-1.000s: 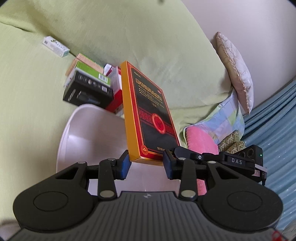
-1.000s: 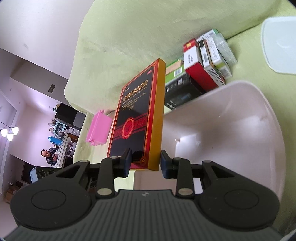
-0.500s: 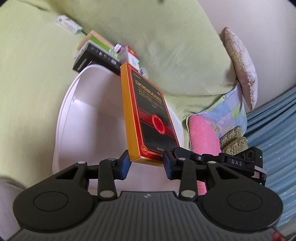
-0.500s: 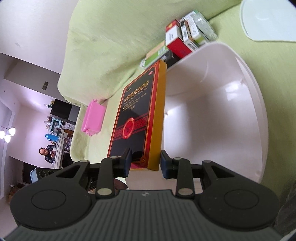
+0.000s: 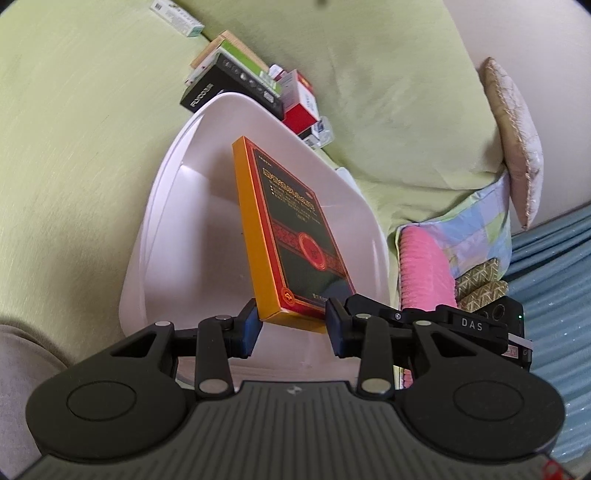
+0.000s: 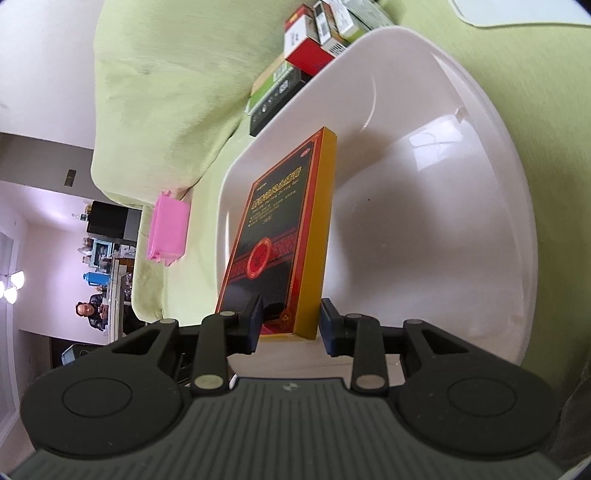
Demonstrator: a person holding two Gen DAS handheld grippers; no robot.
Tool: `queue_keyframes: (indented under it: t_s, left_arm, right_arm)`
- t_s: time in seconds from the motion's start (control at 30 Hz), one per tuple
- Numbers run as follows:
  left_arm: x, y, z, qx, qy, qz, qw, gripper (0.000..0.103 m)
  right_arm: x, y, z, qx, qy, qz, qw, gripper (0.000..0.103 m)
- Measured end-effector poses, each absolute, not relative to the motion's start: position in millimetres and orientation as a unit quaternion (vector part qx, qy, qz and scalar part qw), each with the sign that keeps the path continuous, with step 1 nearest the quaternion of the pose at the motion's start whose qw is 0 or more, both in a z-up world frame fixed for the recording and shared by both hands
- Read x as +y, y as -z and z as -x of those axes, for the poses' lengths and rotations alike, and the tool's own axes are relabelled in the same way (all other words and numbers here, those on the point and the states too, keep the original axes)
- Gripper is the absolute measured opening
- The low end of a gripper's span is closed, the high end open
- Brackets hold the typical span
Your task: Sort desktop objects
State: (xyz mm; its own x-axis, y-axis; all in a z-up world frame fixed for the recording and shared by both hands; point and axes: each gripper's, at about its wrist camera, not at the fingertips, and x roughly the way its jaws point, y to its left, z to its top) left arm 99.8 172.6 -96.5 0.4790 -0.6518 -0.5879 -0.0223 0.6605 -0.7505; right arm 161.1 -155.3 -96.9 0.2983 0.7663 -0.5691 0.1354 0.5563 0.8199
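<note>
I am holding a flat black-and-orange box (image 5: 291,236) with both claws, my left claw (image 5: 293,326) and my right claw (image 6: 290,321) each clenched on its near end, one on each corner. The box is hanging ahead of my fingers, over the open white tub (image 5: 162,206), not yet resting on its floor as far as I can judge. The tub is looking empty, so the sorting seems barely begun. A pile of small boxes (image 5: 251,88) is waiting beyond the tub's far rim, and one more small carton (image 5: 177,18) further off. The tub is offering wide room on either side; its rim sits below and around the box.
</note>
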Motion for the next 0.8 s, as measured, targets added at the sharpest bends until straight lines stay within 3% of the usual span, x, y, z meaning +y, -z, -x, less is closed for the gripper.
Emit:
queue_keyframes:
  t_s: [0.53, 0.67, 0.8]
  left_arm:
    - [154.8, 94.7, -128.7, 0.530, 0.121, 0.314, 0.778, 0.045]
    - [147.3, 84.1, -129.2, 0.546, 0.075, 0.247, 0.797, 0.060]
    - [143.5, 76.0, -124.1, 0.549, 0.066, 0.210, 0.806, 0.060]
  right_arm:
    - [-153.0, 126.5, -170.9, 0.575, -0.175, -0.422, 0.679, 0.033]
    - [-152.1, 124.5, -173.7, 0.575, -0.168, -0.410, 0.688, 0.033]
    - [-144.1, 114.4, -179.1, 0.573, -0.163, -0.359, 0.718, 0.033]
